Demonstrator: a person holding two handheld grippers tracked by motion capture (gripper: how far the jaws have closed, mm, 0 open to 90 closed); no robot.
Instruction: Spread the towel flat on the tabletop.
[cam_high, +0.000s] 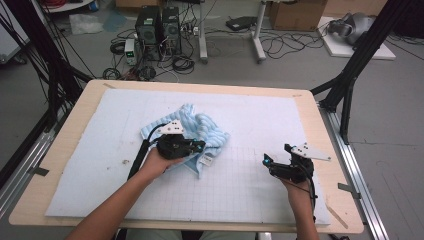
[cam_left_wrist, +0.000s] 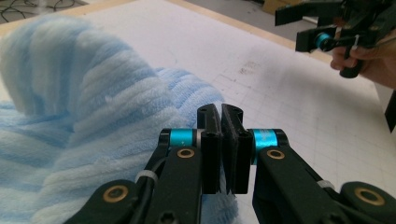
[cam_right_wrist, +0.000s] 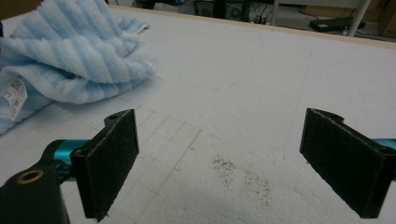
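- Your left gripper (cam_left_wrist: 221, 122) has its jaws pinched together against the blue towel (cam_left_wrist: 88, 112), bunched mid-mat (cam_high: 250, 195).
- Your right gripper (cam_right_wrist: 219, 158) hangs wide open, empty, well apart from it.

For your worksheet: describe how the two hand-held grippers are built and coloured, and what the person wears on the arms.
Each black gripper, left and right, has turquoise pivot collars, brass-coloured rivets, flat black padded jaws, a grey three-cornered plate on top and a trailing black cable. White zip ties bind the left gripper's linkage. The forearms are bare, no sleeves.
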